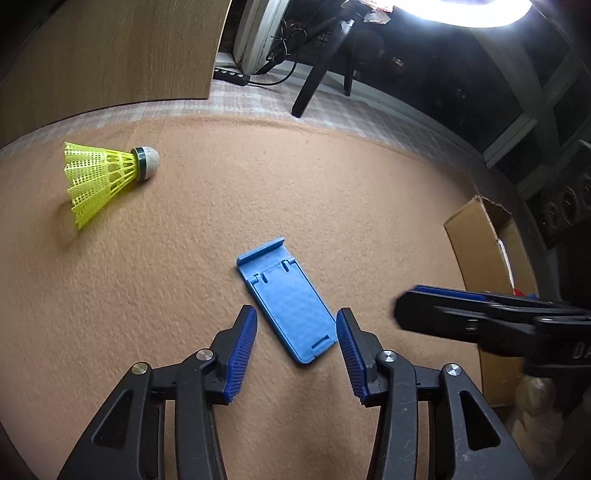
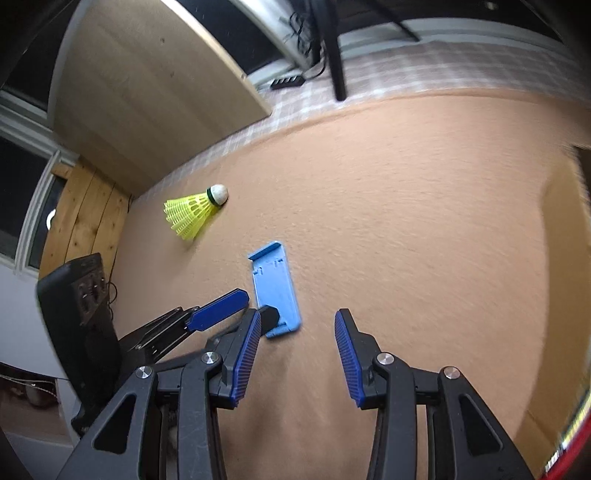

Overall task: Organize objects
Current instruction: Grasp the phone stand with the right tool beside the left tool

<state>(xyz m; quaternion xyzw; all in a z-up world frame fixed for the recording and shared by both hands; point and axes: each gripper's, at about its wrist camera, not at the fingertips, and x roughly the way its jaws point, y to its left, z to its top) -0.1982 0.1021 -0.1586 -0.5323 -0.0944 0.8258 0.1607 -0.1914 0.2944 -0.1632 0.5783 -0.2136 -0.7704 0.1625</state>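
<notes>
Writing: only "DA" legible on the right gripper [image 1: 400, 314]
Counts: one blue phone stand [image 1: 291, 306], one yellow shuttlecock [image 1: 107, 177], one cardboard box [image 1: 476, 236]
Left gripper [image 1: 295, 328]: parted around the stand's near end (pads apart from it)
Right gripper: parted, empty
Stand: flat on the tan cloth [image 1: 184, 258]

white letters "da" on the right gripper [image 1: 436, 314] (cut off).

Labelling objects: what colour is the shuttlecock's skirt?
Neon yellow skirt on the shuttlecock, with a white cork tip; clearest in the left wrist view.

Warm dim scene, glaring ring light [image 1: 476, 11] top right, fisheye-bent edges, right view motion-blurred
</notes>
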